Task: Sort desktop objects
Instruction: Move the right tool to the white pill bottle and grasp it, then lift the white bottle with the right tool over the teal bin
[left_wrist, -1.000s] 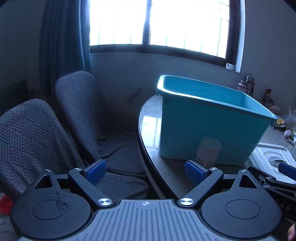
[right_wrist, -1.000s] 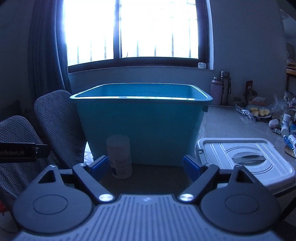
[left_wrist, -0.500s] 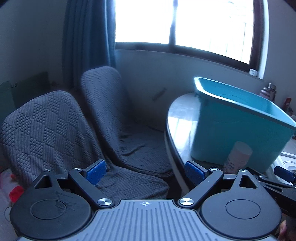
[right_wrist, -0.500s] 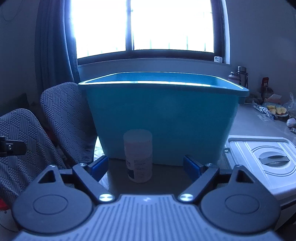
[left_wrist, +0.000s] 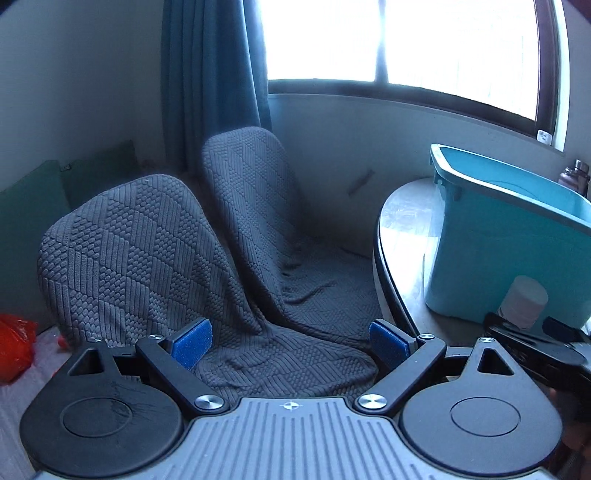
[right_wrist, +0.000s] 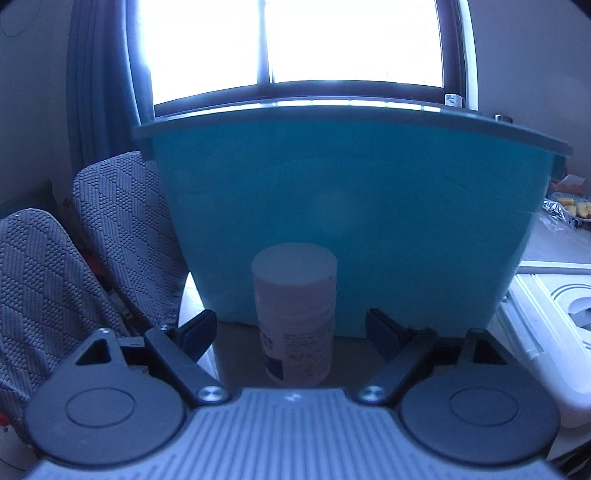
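Observation:
A white plastic bottle (right_wrist: 295, 314) with a wide white cap stands upright on the table, right in front of a big teal tub (right_wrist: 351, 221). My right gripper (right_wrist: 290, 332) is open, and the bottle stands between its two fingers without the pads touching it. In the left wrist view the same bottle (left_wrist: 522, 301) and tub (left_wrist: 509, 243) sit at the far right. My left gripper (left_wrist: 291, 345) is open and empty, off the table's edge, facing the chairs. The right gripper's black fingers (left_wrist: 535, 343) reach in beside the bottle there.
Two grey knit-covered chairs (left_wrist: 166, 258) stand left of the round table (left_wrist: 402, 236). A white lid (right_wrist: 546, 325) lies right of the tub. Food packets and small items (right_wrist: 569, 210) sit at the far right. A curtain (left_wrist: 214, 74) and a bright window are behind.
My right gripper has come forward and lower, so the bottle now stands between its fingers. My left gripper has swung left, away from the tub towards the chairs.

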